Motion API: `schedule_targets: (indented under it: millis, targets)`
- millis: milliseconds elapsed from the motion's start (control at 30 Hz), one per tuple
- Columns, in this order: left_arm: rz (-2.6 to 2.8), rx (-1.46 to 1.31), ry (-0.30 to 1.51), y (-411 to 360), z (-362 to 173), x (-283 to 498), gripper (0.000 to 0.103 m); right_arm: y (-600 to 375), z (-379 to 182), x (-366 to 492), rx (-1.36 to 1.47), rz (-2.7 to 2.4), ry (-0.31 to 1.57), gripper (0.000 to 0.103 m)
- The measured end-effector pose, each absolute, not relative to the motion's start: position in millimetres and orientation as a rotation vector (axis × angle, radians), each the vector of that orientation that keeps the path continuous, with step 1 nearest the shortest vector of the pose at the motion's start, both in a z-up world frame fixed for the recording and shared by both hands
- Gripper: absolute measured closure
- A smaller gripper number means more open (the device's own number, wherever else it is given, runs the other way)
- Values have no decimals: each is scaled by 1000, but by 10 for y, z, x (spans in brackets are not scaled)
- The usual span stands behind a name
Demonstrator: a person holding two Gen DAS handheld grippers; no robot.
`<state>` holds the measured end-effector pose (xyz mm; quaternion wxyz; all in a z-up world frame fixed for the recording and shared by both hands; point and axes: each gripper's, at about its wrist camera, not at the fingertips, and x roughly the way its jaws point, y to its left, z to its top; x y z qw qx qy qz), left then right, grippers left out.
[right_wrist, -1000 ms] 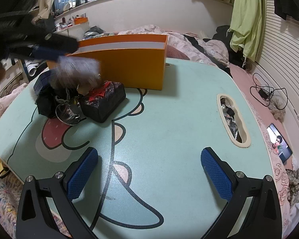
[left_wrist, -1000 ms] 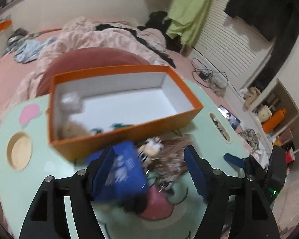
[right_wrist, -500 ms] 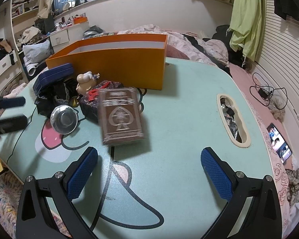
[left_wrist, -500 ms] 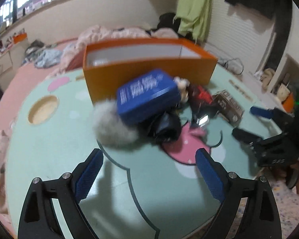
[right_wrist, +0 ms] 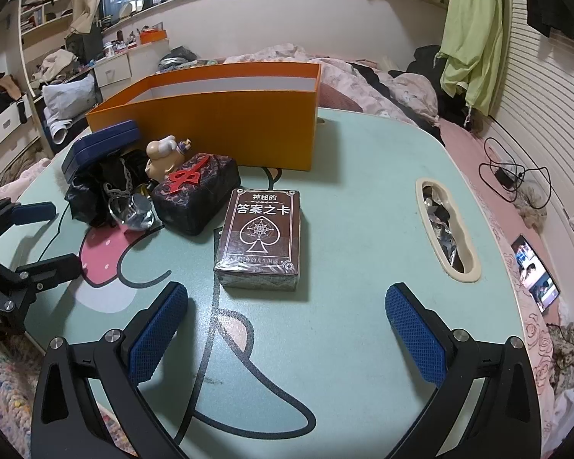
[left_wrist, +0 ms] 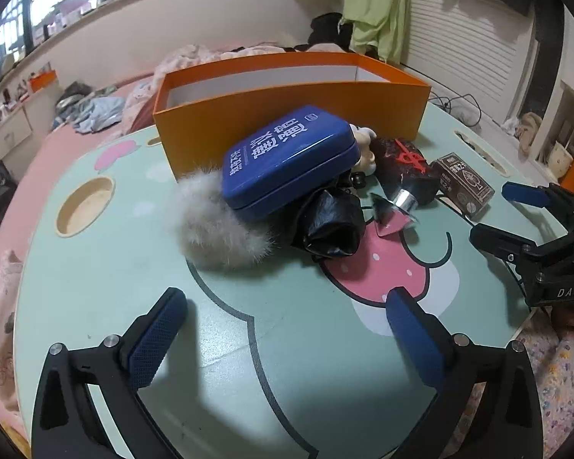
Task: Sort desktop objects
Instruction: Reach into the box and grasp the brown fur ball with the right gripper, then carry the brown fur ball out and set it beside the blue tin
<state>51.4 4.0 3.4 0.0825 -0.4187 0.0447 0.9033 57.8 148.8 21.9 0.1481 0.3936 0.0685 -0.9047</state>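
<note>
The mint bench (right_wrist: 363,199) carries an orange box (right_wrist: 225,122) at its far side. Before the box lies a heap: blue case (left_wrist: 287,157) tilted over a fur puff (left_wrist: 218,225), black bag (left_wrist: 329,222), dark pouch (right_wrist: 195,195), card deck (right_wrist: 262,237) flat beside it. The left gripper (left_wrist: 287,329) has just been opening, its fingers spread and empty; the right gripper (right_wrist: 287,325) likewise has its fingers spread, empty

The left gripper (left_wrist: 287,321) hangs over the mint counter (left_wrist: 95,290), its jaws just opened wide with nothing between them. Ahead, a blue case (left_wrist: 291,157) leans on a grey fur ball (left_wrist: 218,225) and black bag (left_wrist: 331,225), before the orange box (left_wrist: 287,114).
</note>
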Motion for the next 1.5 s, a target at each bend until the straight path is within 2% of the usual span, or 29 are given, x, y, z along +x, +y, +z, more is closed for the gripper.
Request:
schedule_targets:
  millis: [167, 300, 467, 567, 733, 833, 1000, 1067, 1100, 1133, 1167, 1233, 1500]
  targets:
    - [2688, -1189, 143, 27, 22, 512, 0, 1472, 227, 545, 1161, -2606, 202, 0]
    - [2684, -1172, 142, 14, 23, 512, 0, 1401, 399, 636, 1054, -2787, 368, 0]
    - [2686, -1168, 143, 20, 20, 502, 0, 1153, 1132, 552, 807, -2685, 183, 0]
    - [2685, -1166, 142, 19, 20, 502, 0, 624, 1417, 131, 930, -2488, 193, 1]
    - [2679, -1155, 140, -4, 11, 506, 0, -137, 1235, -666, 1269, -2112, 52, 37]
    - [2676, -1149, 139, -17, 5, 508, 0, -394, 928, -1029, 1447, -2013, 7, 44]
    - [2668, -1140, 137, -33, -7, 513, 0, -559, 502, -1149, 1617, -1934, 16, 46]
    - [2666, -1139, 135, -36, -8, 509, 0, -579, 438, -1131, 1625, -1894, -4, 53]
    - [2666, -1139, 137, -36, -8, 507, 0, -575, 417, -1119, 1620, -1889, -12, 64]
    - [2666, -1140, 138, -40, -12, 502, 0, -557, 417, -1117, 1607, -1869, -42, 72]
    - [2665, -1139, 139, -41, -14, 497, 0, -525, 405, -1131, 1610, -1856, -77, 74]
    - [2664, -1139, 139, -48, -19, 490, 0, -429, 427, -1174, 1602, -1867, -139, 93]
    - [2665, -1139, 139, -43, -24, 489, 0, 300, 1106, -919, 1335, -2039, -271, 93]
